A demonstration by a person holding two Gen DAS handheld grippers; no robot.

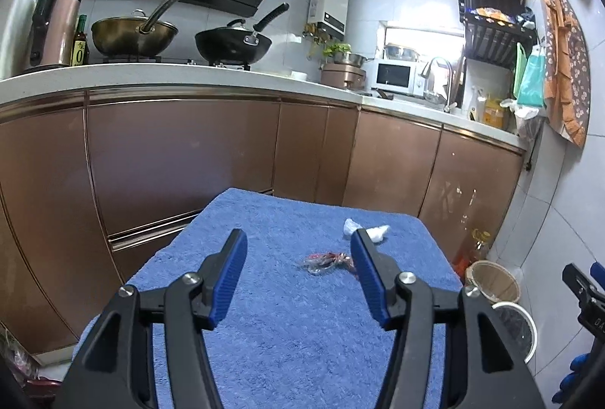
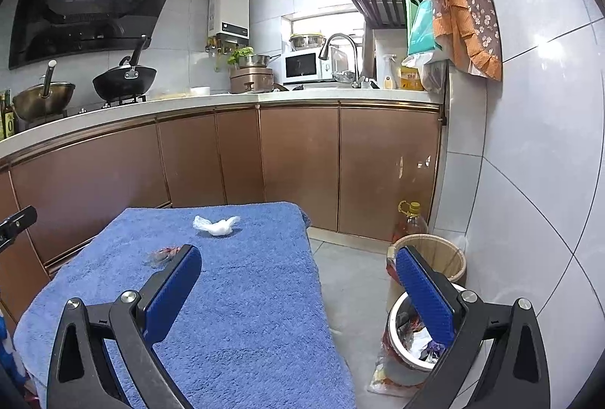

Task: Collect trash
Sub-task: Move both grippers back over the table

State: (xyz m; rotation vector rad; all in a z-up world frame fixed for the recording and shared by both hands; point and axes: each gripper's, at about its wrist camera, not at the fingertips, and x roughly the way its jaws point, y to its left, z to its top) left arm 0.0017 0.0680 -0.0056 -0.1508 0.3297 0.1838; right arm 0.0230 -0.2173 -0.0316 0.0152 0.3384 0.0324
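Left gripper (image 1: 298,257) jaws wide apart, empty, above the blue towel (image 1: 287,341); clear wrapper (image 1: 325,261) lies between its tips, white wad (image 1: 365,230) beyond. Right gripper (image 2: 298,276) also spread, empty, straddling towel's right edge; trash bin (image 2: 397,356) on floor beside it.

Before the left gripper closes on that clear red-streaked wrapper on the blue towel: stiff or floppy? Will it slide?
The wrapper looks like thin crinkled film, so probably floppy and very light; it should crush flat between the pads rather than resist. It lies on the napped blue towel, so it will likely snag instead of sliding. The left gripper is open, with the wrapper ahead between its fingers.
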